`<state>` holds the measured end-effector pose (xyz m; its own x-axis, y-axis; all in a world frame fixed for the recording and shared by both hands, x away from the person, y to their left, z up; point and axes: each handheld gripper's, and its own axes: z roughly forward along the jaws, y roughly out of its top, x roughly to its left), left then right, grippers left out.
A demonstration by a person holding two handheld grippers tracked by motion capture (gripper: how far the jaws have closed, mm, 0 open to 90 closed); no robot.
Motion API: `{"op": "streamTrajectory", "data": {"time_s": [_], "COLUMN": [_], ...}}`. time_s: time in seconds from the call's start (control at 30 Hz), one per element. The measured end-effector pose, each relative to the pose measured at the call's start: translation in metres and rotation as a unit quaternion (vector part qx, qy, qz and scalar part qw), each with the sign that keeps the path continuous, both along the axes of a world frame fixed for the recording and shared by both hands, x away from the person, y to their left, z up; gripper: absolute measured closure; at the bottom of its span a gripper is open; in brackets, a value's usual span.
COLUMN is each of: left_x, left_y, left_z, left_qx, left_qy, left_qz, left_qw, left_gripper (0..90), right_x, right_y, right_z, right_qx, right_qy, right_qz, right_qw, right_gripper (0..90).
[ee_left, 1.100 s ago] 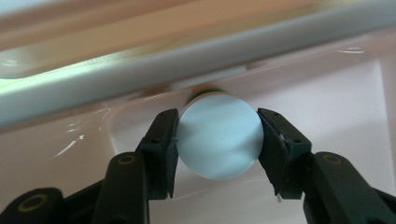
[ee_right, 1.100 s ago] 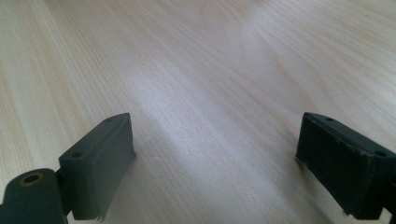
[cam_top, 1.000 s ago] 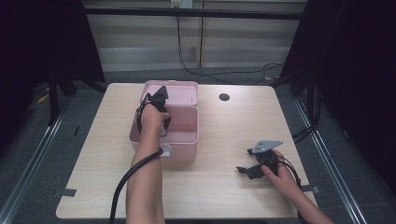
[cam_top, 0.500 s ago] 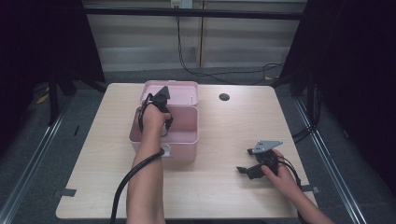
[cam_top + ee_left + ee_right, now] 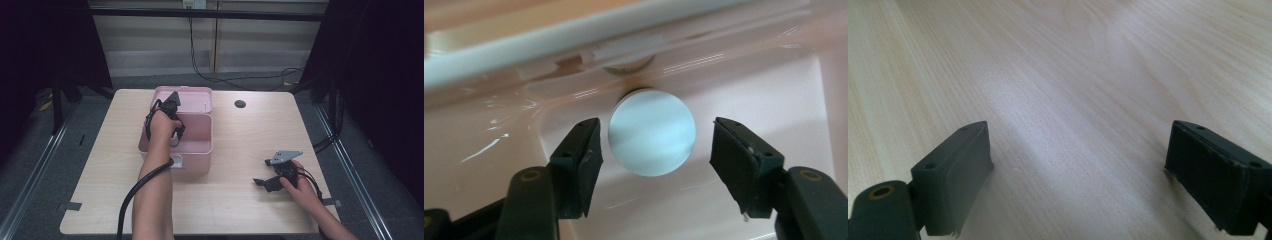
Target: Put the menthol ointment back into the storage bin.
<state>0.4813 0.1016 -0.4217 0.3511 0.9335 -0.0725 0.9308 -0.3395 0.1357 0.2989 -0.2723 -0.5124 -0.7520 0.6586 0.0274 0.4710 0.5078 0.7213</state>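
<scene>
Left gripper view: the left hand-held gripper (image 5: pixel 651 150) is seen inside the pink box (image 5: pixel 200 150), its jaws just opened, with a pale round disc (image 5: pixel 652 132) between the pads, seemingly untouched, though one side is hard to judge. Farther out, the right hand-held gripper (image 5: pixel 267 180) is held wide open, empty, low over the desk (image 5: pixel 240 205).
</scene>
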Motion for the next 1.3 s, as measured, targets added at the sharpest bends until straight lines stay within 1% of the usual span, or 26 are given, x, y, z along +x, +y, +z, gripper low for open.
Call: {"op": "streamTrajectory", "data": {"time_s": [0.03, 0.1, 0.37, 0.4, 0.53, 0.67, 0.73, 0.77, 0.8, 0.83, 0.87, 0.93, 1.03, 1.07, 1.1, 1.13, 1.17, 1.2, 1.23, 1.3], "left_x": [0.0, -0.001, -0.004, -0.005, -0.007, -0.009, -0.01, -0.011, -0.013, -0.013, -0.014, -0.016, -0.019, -0.02, -0.02, -0.021, -0.022, -0.023, -0.024, -0.026], "left_y": [0.0, 0.0, 0.001, 0.001, 0.002, 0.003, 0.004, 0.004, 0.005, 0.005, 0.005, 0.005, 0.005, 0.005, 0.005, 0.006, 0.005, 0.006, 0.006, 0.007], "left_z": [0.001, 0.003, 0.012, 0.013, 0.019, 0.025, 0.029, 0.03, 0.034, 0.034, 0.036, 0.039, 0.046, 0.048, 0.051, 0.053, 0.055, 0.055, 0.056, 0.059], "left_qx": [-0.001, -0.002, -0.004, -0.005, -0.004, -0.008, -0.011, -0.013, -0.009, -0.009, -0.011, -0.012, -0.015, -0.016, -0.017, -0.015, -0.02, -0.025, -0.023, -0.022], "left_qy": [0.0, 0.004, 0.0, -0.003, -0.002, -0.002, -0.001, -0.003, 0.002, 0.002, -0.003, -0.002, -0.002, -0.005, -0.005, -0.003, -0.005, -0.002, -0.001, -0.001], "left_qz": [0.003, 0.001, -0.007, -0.008, -0.016, -0.016, -0.023, -0.021, -0.03, -0.03, -0.029, -0.032, -0.043, -0.044, -0.046, -0.057, -0.052, -0.055, -0.055, -0.066], "left_qw": [1.0, 1.0, 1.0, 1.0, 0.9999, 0.9998, 0.9997, 0.9997, 0.9995, 0.9995, 0.9995, 0.9994, 0.999, 0.9989, 0.9988, 0.9982, 0.9984, 0.9982, 0.9982, 0.9976], "left_gripper": [36.1, 34.2, 30.5, 30.3, 29.4, 28.9, 28.8, 28.7, 28.6, 28.4, 28.4, 28.2, 27.9, 27.8, 27.8, 27.7, 27.6, 27.6, 27.6, 27.5], "right_x": [0.0, 0.0, 0.0, 0.0, 0.0, 0.0, 0.0, 0.0, 0.0, 0.0, 0.0, 0.0, 0.0, 0.0, 0.0, 0.0, 0.0, 0.0, 0.0, 0.0], "right_y": [0.0, 0.0, 0.0, 0.0, 0.0, 0.0, 0.0, 0.0, 0.0, 0.0, 0.0, 0.0, 0.0, 0.0, 0.0, 0.0, 0.0, 0.0, 0.0, 0.0], "right_z": [0.0, 0.0, 0.0, 0.0, 0.0, 0.0, 0.0, 0.0, 0.0, 0.0, 0.0, 0.0, 0.0, 0.0, 0.0, 0.0, 0.0, 0.0, 0.0, 0.0], "right_qx": [0.0, -0.001, 0.0, -0.001, 0.0, -0.001, 0.0, 0.0, 0.0, 0.0, -0.001, -0.001, -0.001, -0.001, -0.001, -0.001, -0.001, -0.001, -0.001, -0.001], "right_qy": [0.0, 0.001, 0.001, 0.001, 0.001, 0.001, 0.001, 0.001, 0.001, 0.001, 0.001, 0.001, 0.0, 0.001, 0.001, 0.001, 0.001, 0.001, 0.001, 0.001], "right_qz": [0.0, 0.0, 0.0, 0.0, 0.0, 0.0, 0.0, 0.0, 0.0, 0.0, 0.0, 0.0, 0.0, 0.0, 0.0, 0.0, 0.0, 0.0, 0.0, 0.0], "right_qw": [1.0, 1.0, 1.0, 1.0, 1.0, 1.0, 1.0, 1.0, 1.0, 1.0, 1.0, 1.0, 1.0, 1.0, 1.0, 1.0, 1.0, 1.0, 1.0, 1.0], "right_gripper": [10.5, 10.5, 10.5, 10.5, 10.5, 10.5, 10.5, 10.5, 10.5, 10.5, 10.5, 10.5, 10.5, 10.5, 10.5, 10.5, 10.5, 10.5, 10.5, 10.5]}}
